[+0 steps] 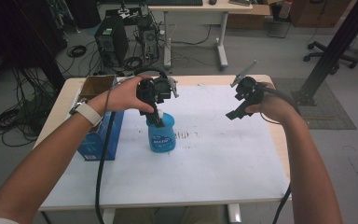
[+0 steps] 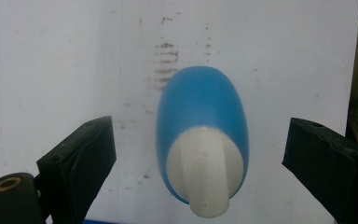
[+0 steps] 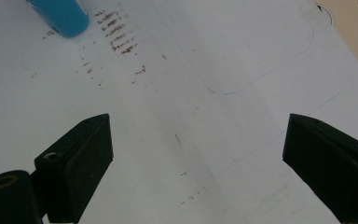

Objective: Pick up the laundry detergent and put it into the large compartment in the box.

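Now, starting at the left edge of my surface, I see a blue cardboard box lying with its open end toward the far side. Just right of it my left tool hangs directly over the blue bottle, which stands upright on the white sheet near the middle of the surface, a little left of centre. In the left gripper view the bottle's white cap sits between my two black jaws, which are spread wide with clear gaps on both sides, touching nothing. Beyond the bottle some brown smudges mark the sheet. Farther right, well apart from the bottle, my right tool is raised above bare sheet, its jaws likewise spread wide and empty, with the bottle's base at the upper left corner of its view.
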`<state>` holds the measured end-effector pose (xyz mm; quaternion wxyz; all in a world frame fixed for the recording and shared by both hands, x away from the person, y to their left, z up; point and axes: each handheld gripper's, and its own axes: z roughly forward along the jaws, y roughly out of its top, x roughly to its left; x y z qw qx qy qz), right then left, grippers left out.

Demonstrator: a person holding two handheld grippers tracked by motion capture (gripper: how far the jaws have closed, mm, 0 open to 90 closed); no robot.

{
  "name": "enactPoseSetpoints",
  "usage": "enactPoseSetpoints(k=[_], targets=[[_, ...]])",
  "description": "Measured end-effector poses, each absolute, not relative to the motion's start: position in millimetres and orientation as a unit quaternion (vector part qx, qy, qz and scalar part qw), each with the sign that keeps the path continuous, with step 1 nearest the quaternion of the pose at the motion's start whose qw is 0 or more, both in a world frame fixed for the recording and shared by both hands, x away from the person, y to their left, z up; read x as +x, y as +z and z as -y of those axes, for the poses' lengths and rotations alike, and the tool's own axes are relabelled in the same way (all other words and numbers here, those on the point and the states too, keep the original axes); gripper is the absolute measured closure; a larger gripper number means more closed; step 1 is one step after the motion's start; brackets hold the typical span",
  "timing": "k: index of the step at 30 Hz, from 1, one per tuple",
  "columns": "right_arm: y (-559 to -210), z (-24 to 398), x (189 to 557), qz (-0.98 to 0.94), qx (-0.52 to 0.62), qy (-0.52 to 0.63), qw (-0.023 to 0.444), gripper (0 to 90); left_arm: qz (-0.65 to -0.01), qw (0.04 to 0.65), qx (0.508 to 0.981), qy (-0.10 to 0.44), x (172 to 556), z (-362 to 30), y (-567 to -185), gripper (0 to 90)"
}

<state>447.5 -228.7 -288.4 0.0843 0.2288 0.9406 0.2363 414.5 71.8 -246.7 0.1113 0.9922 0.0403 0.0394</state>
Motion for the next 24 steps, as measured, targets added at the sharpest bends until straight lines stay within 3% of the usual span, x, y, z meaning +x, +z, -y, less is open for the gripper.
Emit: enactPoseSetpoints(k=[24], targets=[[-289.0, 225.6, 447.7, -0.942, 0.225, 0.236, 0.083, 8.5, -0.04, 0.1, 0.993, 0.037, 415.9, -66.7, -267.2, 9.4]])
